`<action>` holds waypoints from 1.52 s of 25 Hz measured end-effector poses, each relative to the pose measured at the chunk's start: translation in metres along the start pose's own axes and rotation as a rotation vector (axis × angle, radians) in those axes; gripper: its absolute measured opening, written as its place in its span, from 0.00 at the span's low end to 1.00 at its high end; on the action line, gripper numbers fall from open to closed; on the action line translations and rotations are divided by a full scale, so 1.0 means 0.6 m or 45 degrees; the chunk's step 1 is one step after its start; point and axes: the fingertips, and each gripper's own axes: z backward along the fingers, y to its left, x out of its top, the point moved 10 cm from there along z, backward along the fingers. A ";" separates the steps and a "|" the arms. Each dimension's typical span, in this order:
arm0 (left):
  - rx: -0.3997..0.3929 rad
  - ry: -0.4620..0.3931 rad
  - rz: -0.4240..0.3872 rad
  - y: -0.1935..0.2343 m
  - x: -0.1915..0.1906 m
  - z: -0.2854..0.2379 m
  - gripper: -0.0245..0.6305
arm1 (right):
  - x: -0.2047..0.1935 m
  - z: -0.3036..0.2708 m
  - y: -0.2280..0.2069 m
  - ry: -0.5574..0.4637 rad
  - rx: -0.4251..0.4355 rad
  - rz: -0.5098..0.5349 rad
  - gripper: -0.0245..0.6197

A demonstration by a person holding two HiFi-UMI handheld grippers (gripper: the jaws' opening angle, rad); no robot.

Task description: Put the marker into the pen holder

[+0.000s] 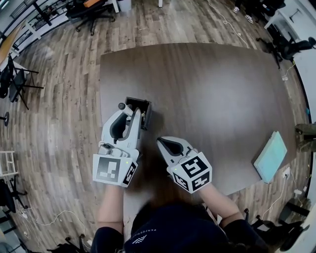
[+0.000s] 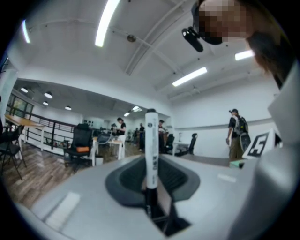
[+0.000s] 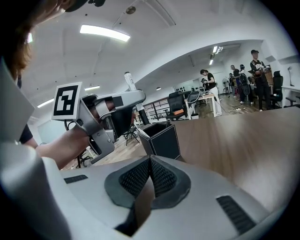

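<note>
A white marker with a black end stands upright between the jaws of my left gripper, which is shut on it. In the head view the left gripper is at the near left rim of the black square pen holder, and the marker's tip pokes out just beside that rim. My right gripper rests low over the table to the right of the holder, shut with nothing in it. The right gripper view shows its closed pads, the pen holder ahead and the left gripper over it.
The dark brown table stretches away behind and to the right of the holder. A pale teal book lies at its right edge. Office chairs stand on the wooden floor beyond, and people are in the room's background.
</note>
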 end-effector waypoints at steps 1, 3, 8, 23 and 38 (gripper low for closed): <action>-0.007 0.007 -0.018 -0.001 0.000 -0.007 0.16 | -0.001 -0.001 -0.004 0.003 -0.003 -0.006 0.04; -0.018 0.024 -0.035 -0.002 -0.005 -0.016 0.16 | -0.004 -0.004 -0.011 0.009 -0.008 -0.018 0.04; -0.017 0.046 -0.036 0.002 -0.016 -0.023 0.16 | -0.009 -0.008 -0.015 0.015 -0.012 -0.036 0.04; 0.008 0.121 -0.051 0.001 -0.038 -0.033 0.16 | -0.011 -0.008 -0.027 0.014 -0.013 -0.054 0.04; 0.052 0.105 -0.066 0.004 -0.040 -0.034 0.16 | -0.011 0.001 -0.032 0.003 -0.022 -0.068 0.04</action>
